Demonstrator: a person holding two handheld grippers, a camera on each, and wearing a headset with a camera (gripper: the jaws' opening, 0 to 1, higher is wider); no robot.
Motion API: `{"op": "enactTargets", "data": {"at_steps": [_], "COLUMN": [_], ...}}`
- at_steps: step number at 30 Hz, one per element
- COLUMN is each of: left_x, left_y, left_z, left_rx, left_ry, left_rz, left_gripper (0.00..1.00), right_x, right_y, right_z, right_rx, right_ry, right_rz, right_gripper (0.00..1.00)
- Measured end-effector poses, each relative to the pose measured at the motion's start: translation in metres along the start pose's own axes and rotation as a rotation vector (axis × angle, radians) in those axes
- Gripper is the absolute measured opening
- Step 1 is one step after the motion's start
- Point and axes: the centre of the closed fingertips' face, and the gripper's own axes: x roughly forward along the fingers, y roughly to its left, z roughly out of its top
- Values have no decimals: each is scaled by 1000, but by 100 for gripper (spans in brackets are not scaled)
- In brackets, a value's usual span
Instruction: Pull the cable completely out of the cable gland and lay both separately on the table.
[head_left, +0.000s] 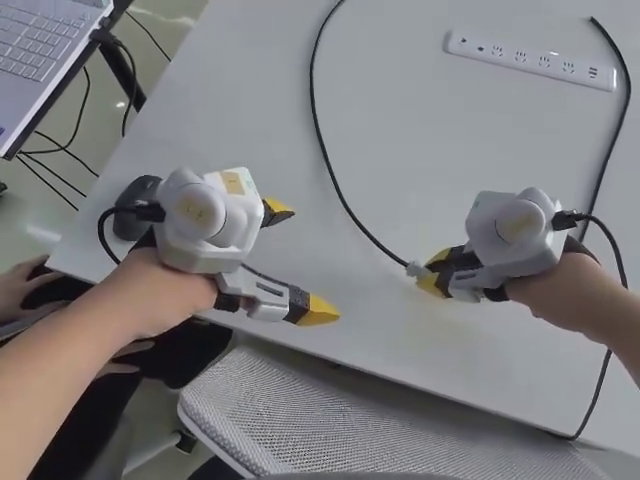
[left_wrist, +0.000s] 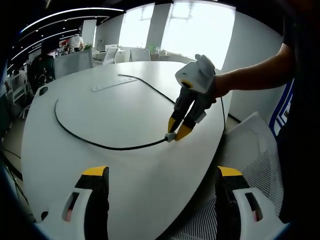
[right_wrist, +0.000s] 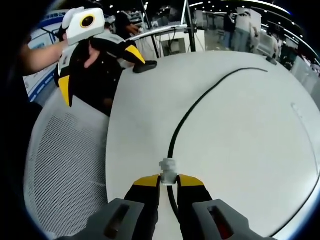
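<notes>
The left tongs (head_left: 297, 262) are near the person, over the near edge of the table (head_left: 450, 150). They are wide open and hold nothing.

The right tongs (right_wrist: 170, 181) are off to the side, well apart from the left ones. They are nearly closed, with only a thin gap. The black cable (head_left: 326, 162) runs through that gap, and the tips pinch it. The little white cable gland (right_wrist: 168, 170) sits right in front of the yellow tips, touching them or almost touching. It lies low on the table, close to the near edge.

The cable goes into the gland, so it is not pulled out yet. I think the job is at its start: one end is held, and the pull has not begun.

For the next move, I think the left tongs need to come across to the gland and close on it. Then one pair can hold the gland while the other pulls the cable away. The gland is small, so the grip must be careful. After that, both things must be put down apart from each other.

Past the gland, the cable runs away in a long curve over the table. A white power strip (head_left: 530, 60) lies far off, well apart from the tongs.
</notes>
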Motion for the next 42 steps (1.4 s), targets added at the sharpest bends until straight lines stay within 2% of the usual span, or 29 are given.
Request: {"op": "enactTargets", "data": {"at_steps": [8, 10, 14, 19, 23, 29, 30, 34, 37, 42], "left_x": [4, 6, 9, 13, 16, 19, 22, 25, 28, 37], "left_y": [-13, -16, -21, -24, -25, -33, -30, -32, -34, -37], "left_z": [15, 18, 28, 44, 50, 68, 67, 77, 80, 77], "left_rx": [35, 51, 85, 101, 90, 98, 99, 107, 121, 173], "left_ry": [-13, -6, -5, -30, -37, -64, -68, -87, -95, -69], "left_rz": [-12, -20, -31, -43, -51, -75, -79, -94, -110, -119], "left_gripper": [87, 86, 86, 87, 85, 84, 84, 84, 84, 79], "right_x": [-24, -29, -38, -54, -64, -76, -78, -83, -86, -91], "right_y": [13, 17, 17, 15, 13, 15, 16, 19, 21, 23], "right_z": [22, 27, 34, 42, 45, 52, 53, 57, 59, 61], "right_rx": [-40, -47, -81, -116, -127, -155, -161, -180, -187, -198], "right_ry": [-31, -33, -32, -25, -24, -19, -19, -18, -22, -26], "right_rz": [5, 15, 0, -9, -14, -14, -12, -6, -2, 10], "right_gripper": [7, 7, 7, 7, 7, 7, 7, 7, 7, 7]}}
